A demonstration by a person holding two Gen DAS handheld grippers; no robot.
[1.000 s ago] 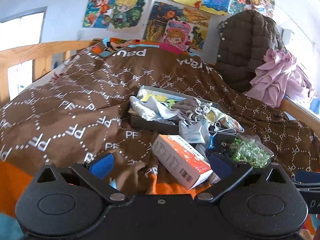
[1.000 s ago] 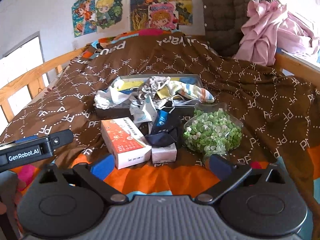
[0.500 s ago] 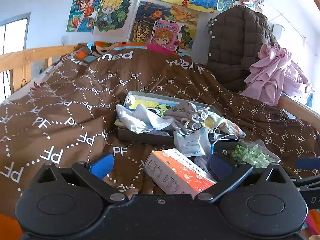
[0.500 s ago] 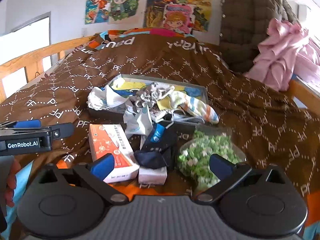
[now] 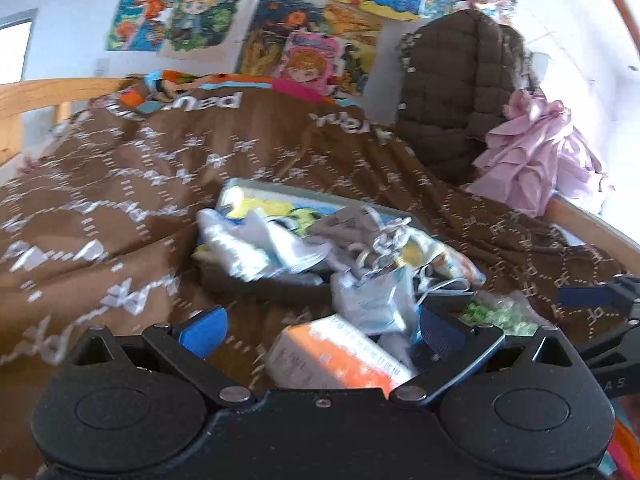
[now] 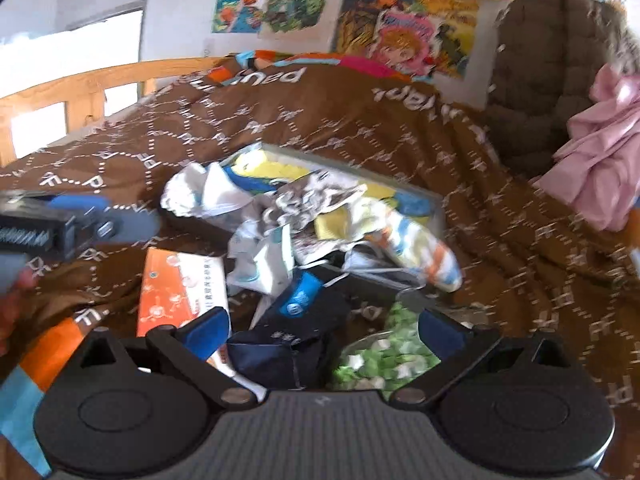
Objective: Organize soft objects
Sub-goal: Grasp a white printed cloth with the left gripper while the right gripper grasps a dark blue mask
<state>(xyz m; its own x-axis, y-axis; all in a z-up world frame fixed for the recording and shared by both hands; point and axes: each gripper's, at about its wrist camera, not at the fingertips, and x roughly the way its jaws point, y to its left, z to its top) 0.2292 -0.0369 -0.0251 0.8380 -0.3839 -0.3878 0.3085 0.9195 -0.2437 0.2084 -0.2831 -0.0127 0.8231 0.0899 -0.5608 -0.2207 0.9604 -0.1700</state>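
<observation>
Approach is the step in hand: both tools, the left tool (image 5: 320, 326) and right tool (image 6: 324, 326), hang wide open and empty just short of the clutter on the bed (image 6: 400, 128). Socks (image 6: 404, 232) spill over a shallow tray (image 6: 352, 166). Next move, I judge: pinch one loose sock or the dark pouch (image 6: 296, 336).
</observation>
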